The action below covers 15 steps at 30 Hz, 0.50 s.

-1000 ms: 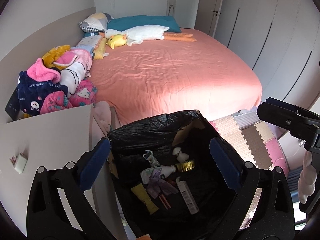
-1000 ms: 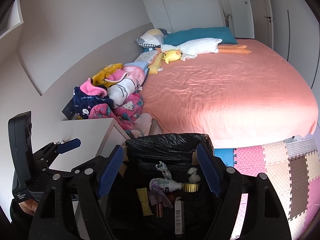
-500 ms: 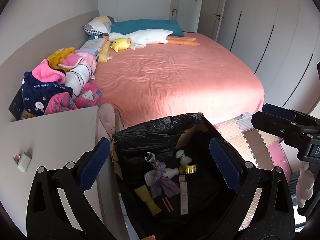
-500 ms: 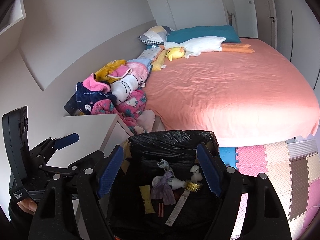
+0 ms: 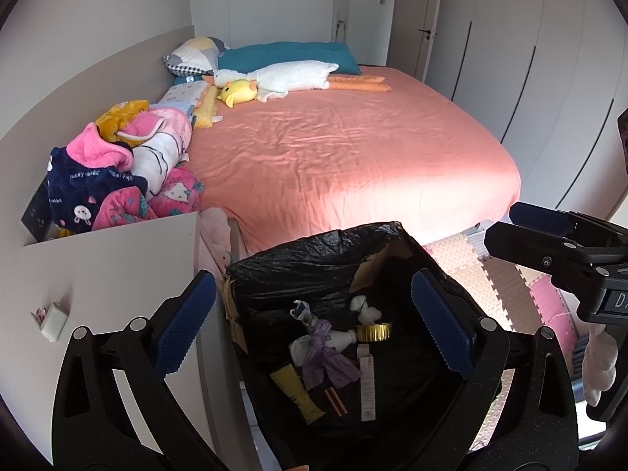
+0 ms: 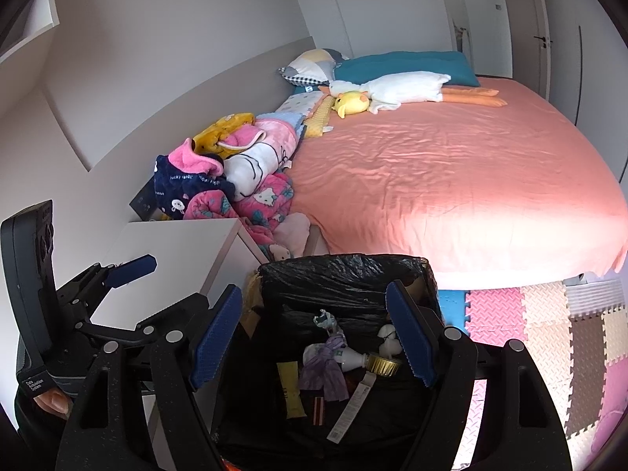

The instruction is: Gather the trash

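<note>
Left gripper (image 5: 314, 325): wide apart, empty.
Right gripper (image 6: 314, 337): wide apart, empty.
Trash bin (image 5: 314, 259): below both, beside nightstand (image 5: 98, 274); holds yellow tube (image 5: 296, 392).
Left view only: small white box (image 5: 53, 320) on nightstand.

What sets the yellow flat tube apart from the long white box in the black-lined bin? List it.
The yellow flat tube is wider, tapered and soft-looking; the long white box is narrow and straight-edged. The tube lies left of the purple wrapper, the box right of it. Both lie flat among the trash in the black-lined bin.
</note>
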Available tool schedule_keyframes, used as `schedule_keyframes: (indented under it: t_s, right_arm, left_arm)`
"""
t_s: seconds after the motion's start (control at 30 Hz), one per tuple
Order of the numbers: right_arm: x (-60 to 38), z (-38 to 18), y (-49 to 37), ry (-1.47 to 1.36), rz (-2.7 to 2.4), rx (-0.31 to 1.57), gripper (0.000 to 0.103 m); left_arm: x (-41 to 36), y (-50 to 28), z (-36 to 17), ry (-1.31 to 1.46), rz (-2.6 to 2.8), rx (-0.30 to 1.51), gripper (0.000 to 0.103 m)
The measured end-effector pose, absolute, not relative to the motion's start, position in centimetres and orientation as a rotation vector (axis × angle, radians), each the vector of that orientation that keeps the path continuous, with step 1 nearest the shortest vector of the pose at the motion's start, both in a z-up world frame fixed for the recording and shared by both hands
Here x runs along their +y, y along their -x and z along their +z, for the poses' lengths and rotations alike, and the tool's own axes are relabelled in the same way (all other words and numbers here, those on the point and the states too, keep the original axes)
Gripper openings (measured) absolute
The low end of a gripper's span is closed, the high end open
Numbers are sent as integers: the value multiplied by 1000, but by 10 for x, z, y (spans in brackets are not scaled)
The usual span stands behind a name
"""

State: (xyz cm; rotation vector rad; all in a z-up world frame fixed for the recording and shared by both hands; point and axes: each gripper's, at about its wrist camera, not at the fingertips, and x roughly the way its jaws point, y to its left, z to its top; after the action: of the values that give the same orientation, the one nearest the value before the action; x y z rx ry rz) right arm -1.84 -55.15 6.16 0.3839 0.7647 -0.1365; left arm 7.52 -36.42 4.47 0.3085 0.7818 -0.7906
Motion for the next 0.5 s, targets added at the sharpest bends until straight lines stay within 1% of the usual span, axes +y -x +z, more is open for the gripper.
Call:
schedule_keyframes:
  t_s: [0.5]
  right_arm:
    - [-551, 62, 19, -383, -136, 764, 76]
  left_arm:
    - [-364, -76, 46, -295, -812, 790, 96]
